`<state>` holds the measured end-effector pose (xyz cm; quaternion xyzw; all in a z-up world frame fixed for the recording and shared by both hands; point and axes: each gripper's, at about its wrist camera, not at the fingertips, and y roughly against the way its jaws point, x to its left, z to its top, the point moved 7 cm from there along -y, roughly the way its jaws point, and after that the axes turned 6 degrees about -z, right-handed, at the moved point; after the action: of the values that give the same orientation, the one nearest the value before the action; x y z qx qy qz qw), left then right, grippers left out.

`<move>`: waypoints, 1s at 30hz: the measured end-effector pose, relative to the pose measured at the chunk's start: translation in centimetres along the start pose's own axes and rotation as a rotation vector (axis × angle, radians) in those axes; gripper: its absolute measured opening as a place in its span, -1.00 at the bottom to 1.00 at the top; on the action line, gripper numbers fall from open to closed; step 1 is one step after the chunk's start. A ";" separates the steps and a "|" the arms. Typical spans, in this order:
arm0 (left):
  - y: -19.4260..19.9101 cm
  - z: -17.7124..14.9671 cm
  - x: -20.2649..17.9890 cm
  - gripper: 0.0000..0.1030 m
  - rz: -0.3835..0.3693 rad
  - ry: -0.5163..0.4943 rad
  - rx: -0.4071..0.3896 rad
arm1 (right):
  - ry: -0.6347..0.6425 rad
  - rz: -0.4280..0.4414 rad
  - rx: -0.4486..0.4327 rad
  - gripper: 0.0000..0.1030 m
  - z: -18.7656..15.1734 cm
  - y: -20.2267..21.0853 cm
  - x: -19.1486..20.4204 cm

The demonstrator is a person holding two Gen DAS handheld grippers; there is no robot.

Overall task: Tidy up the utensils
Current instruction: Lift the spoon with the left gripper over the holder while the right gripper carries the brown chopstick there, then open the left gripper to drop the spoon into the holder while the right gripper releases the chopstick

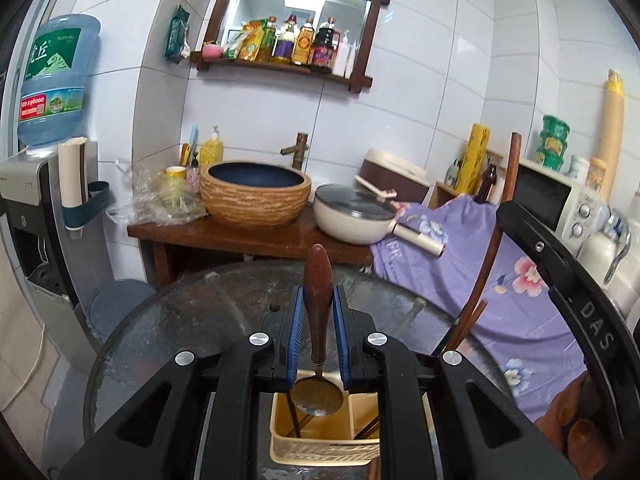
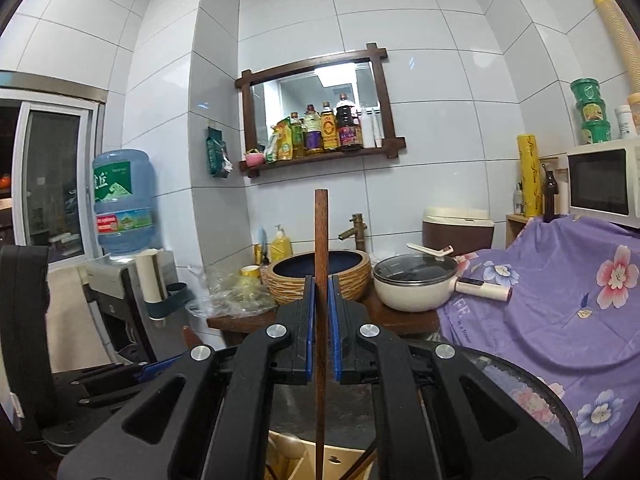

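Observation:
My left gripper (image 1: 318,296) is shut on a spoon (image 1: 318,292) by its brown wooden handle. The spoon's metal bowl hangs down over a cream utensil basket (image 1: 320,446) on the round glass table (image 1: 192,320). The basket holds dark chopsticks. My right gripper (image 2: 321,284) is shut on a brown wooden chopstick (image 2: 321,240), held upright, its lower end reaching into the basket (image 2: 344,456). In the left wrist view the right gripper's black body (image 1: 568,304) and its chopstick (image 1: 496,216) stand to the right. The left gripper's body (image 2: 24,320) shows at left in the right wrist view.
Behind the table a wooden counter (image 1: 248,236) carries a woven basin (image 1: 256,196), a cream pot with glass lid (image 1: 356,216) and plastic bags. A purple floral cloth (image 1: 500,280) covers the right side. A water dispenser (image 1: 40,184) stands left, a microwave (image 1: 556,196) right.

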<state>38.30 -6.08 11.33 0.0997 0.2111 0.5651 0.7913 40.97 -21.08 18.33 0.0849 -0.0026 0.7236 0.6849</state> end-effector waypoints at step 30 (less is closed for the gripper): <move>-3.5 -8.3 0.8 -0.68 -0.019 -0.055 0.183 | 0.040 -0.009 0.160 -0.82 -10.3 -0.1 -1.5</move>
<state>37.77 -7.24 2.35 0.1848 0.2410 0.5331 0.7897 39.93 -21.33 8.01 0.1250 0.0694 0.7199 0.6792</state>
